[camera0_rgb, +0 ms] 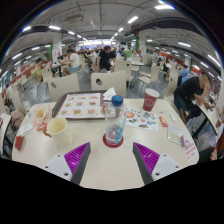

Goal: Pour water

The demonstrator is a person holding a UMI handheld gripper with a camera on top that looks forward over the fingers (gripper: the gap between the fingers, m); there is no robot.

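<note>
Claw [113, 160] hovers level over the table [110, 170], fingers apart, a water bottle [115, 121] just ahead.

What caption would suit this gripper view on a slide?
Open gripper faces a water bottle standing just ahead of its fingers on a cluttered table, red cup beyond.

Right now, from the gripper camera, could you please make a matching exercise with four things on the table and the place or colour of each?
Things:
1. water bottle
2. red cup
3. pale cup
4. framed tray

Descriptions:
A. beyond the fingers, red, on the far right part of the table
B. flat, lying behind the bottle
C. clear, with a blue cap, just ahead of the open gripper
D. to the left of the bottle, near the left finger

Pairs: 1-C, 2-A, 3-D, 4-B
</note>
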